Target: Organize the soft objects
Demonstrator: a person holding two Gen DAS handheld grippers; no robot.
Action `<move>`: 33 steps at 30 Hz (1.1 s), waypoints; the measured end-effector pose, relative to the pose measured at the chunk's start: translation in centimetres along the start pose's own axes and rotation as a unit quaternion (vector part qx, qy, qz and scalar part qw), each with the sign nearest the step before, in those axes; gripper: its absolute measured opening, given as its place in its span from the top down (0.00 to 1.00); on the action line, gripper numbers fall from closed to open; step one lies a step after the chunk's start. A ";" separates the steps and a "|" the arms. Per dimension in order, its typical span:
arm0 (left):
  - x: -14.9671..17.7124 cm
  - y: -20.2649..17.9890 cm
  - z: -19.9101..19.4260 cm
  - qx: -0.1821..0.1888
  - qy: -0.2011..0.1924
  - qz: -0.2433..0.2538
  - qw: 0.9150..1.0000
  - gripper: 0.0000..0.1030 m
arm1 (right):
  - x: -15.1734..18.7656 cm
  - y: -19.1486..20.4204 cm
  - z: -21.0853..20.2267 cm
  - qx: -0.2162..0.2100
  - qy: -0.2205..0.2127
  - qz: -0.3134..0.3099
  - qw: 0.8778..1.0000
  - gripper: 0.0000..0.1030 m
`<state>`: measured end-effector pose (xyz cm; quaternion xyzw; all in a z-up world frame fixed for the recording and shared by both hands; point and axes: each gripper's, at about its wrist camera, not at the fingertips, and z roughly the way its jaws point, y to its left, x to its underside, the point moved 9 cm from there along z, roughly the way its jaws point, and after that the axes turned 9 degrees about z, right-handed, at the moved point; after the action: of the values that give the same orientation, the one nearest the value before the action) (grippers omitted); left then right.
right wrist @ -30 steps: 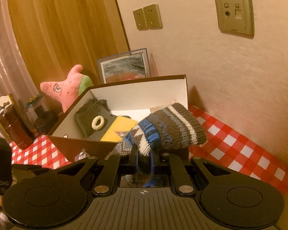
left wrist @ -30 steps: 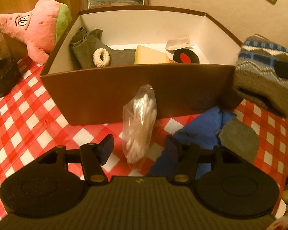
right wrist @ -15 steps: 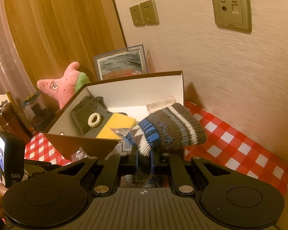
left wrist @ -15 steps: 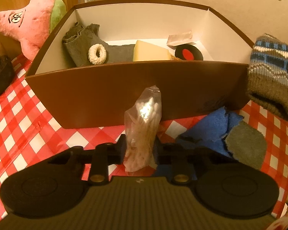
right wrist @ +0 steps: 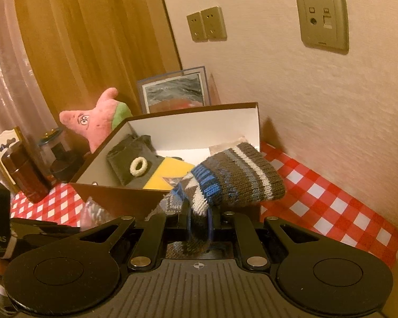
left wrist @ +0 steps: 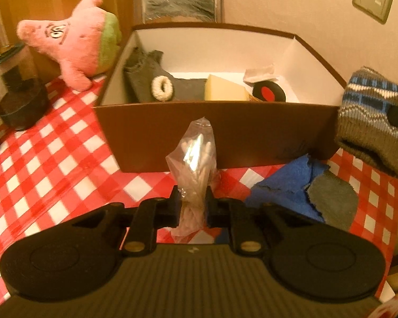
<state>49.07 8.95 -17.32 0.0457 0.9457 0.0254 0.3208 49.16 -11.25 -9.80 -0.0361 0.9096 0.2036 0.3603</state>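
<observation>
My left gripper (left wrist: 192, 206) is shut on a clear plastic bag of cotton swabs (left wrist: 195, 159), held upright just in front of the brown box (left wrist: 225, 135). My right gripper (right wrist: 199, 221) is shut on a striped knitted sock (right wrist: 233, 179), held up at the box's right front corner; the sock also shows in the left wrist view (left wrist: 374, 116). Inside the box lie a grey cloth (left wrist: 148, 79) with a white ring (left wrist: 161, 87), a yellow sponge (left wrist: 225, 91) and a black-and-red disc (left wrist: 268, 92). A blue cloth (left wrist: 286, 185) and a grey cloth (left wrist: 331, 201) lie on the checked tablecloth.
A pink star plush (left wrist: 74, 39) leans left of the box. A dark glass jar (left wrist: 16, 90) stands at far left. A framed picture (left wrist: 179, 6) stands behind the box against the wall. A brown container (right wrist: 26, 177) stands beside the jar (right wrist: 58, 159).
My left gripper closed on the bag of cotton swabs and lifted it a little. The right gripper with the sock stayed nearly still.
</observation>
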 end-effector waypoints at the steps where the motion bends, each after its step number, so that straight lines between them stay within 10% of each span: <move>1: 0.1 0.2 -0.5 -0.002 -0.002 -0.004 1.000 0.86 | 0.0 0.2 -0.1 -0.001 0.000 -0.002 1.000 0.89; 33: -4.3 0.8 -12.7 -0.043 -0.097 -0.018 0.994 0.86 | -1.4 3.2 -3.7 -0.051 -0.024 -0.041 0.998 0.89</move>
<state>44.80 9.04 -4.53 0.0165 0.9089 0.0560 0.4130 47.13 -9.90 -5.39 -0.0862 0.8871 0.2354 0.3876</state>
